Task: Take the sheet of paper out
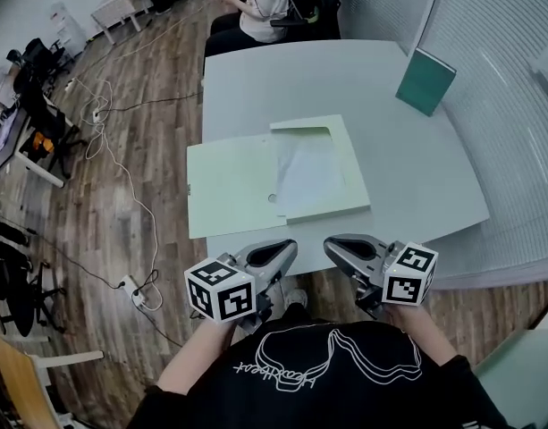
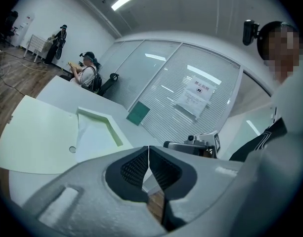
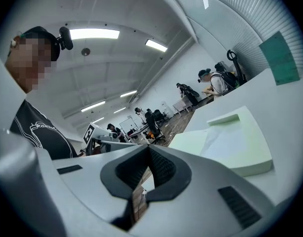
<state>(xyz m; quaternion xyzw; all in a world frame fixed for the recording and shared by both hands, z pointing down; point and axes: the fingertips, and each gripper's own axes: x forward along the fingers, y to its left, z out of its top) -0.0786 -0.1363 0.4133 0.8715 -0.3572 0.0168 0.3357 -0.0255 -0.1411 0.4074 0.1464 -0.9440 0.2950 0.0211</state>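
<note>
A pale green file box [image 1: 323, 170] lies open on the white table [image 1: 417, 168], its lid [image 1: 229, 186] folded flat to the left. A white sheet of paper [image 1: 307, 170] rests inside the box. My left gripper [image 1: 291, 243] and right gripper [image 1: 328, 242] hover side by side just off the table's near edge, short of the box, touching nothing. In the left gripper view the left gripper [image 2: 149, 149] is shut and empty, with box [image 2: 109, 125] and paper [image 2: 94, 138] ahead. In the right gripper view the right gripper [image 3: 149, 149] is shut and empty, the box [image 3: 250, 154] to its right.
A dark green book [image 1: 425, 80] leans against the glass partition at the table's far right. A person [image 1: 269, 3] sits at the far end of the table. Cables [image 1: 113, 150] trail over the wooden floor on the left, near desks and chairs.
</note>
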